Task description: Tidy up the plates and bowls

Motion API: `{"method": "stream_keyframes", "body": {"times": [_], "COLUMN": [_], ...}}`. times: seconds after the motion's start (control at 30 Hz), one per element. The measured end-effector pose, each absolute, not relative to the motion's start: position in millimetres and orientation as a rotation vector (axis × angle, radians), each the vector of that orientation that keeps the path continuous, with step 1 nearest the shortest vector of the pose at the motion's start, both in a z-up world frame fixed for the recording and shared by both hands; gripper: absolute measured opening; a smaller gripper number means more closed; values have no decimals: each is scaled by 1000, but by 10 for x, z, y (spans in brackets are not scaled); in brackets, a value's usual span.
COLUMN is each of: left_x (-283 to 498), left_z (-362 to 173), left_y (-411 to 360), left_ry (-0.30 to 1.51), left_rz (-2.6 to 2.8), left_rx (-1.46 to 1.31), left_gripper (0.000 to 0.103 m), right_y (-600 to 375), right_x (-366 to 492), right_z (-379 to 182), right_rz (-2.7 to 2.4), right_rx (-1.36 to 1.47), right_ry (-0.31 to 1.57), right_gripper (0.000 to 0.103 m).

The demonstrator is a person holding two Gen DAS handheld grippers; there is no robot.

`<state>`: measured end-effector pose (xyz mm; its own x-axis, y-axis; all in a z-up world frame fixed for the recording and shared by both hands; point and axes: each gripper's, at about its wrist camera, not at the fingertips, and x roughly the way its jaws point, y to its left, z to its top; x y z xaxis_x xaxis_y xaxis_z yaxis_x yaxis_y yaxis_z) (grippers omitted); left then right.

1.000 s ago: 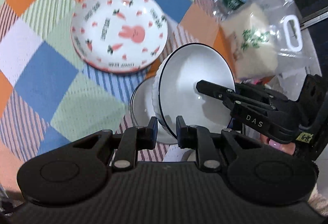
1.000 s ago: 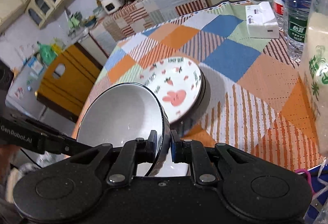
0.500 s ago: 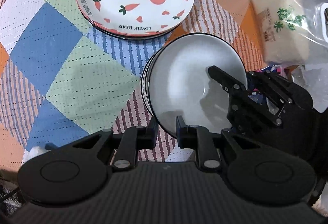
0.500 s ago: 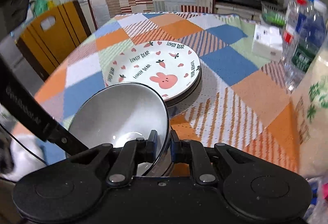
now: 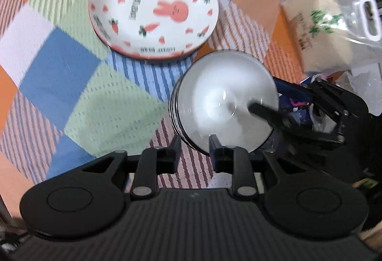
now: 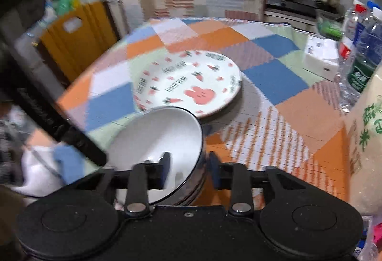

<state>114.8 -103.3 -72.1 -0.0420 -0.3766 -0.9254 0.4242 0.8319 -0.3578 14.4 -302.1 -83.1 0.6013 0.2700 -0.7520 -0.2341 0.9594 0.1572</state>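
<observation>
A white bowl with a dark rim sits on a stack of like bowls on the checked tablecloth; it also shows in the right wrist view. A stack of rabbit-and-carrot plates lies just beyond it, also in the right wrist view. My left gripper is open, its fingers astride the bowl's near rim. My right gripper is open, its fingers either side of the bowl's rim; it also shows in the left wrist view.
A clear bag of rice and water bottles stand at the right. A white box lies behind them. A yellow chair stands beyond the table's far edge. The tablecloth lies bare to the left.
Both grippers have opened and let go of the bowl's rim. The bowl, held tilted before, now rests flat on the stack.
</observation>
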Motion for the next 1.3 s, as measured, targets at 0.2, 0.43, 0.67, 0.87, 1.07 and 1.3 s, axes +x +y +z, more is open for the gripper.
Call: {"method": "stream_keyframes", "body": {"times": [0.2, 0.43, 0.67, 0.87, 1.07, 1.3], "left_x": [1173, 1072, 1113, 1144, 1073, 1107], "left_z": [-622, -773, -1009, -1278, -1413, -1460], "left_y": [-775, -704, -806, -907, -962, -949], "left_ry": [1358, 1252, 1233, 1301, 1324, 1308], "left_rz": [-697, -744, -769, -782, -798, -774], "left_rx": [-12, -14, -60, -90, -101, -96], "left_gripper": [47, 61, 67, 64, 55, 44], "right_y": [-3135, -3036, -2904, -2785, -2713, -2678], "right_x": [-119, -214, -118, -26, -84, -36], "right_z": [-650, -995, -1406, -1601, -1692, -1747], "right_rz": [434, 457, 475, 462, 495, 483], "right_rx": [-43, -145, -129, -140, -204, -194], "right_ry": [826, 903, 958, 955, 857, 851], "right_gripper": [71, 75, 77, 77, 77, 82]}}
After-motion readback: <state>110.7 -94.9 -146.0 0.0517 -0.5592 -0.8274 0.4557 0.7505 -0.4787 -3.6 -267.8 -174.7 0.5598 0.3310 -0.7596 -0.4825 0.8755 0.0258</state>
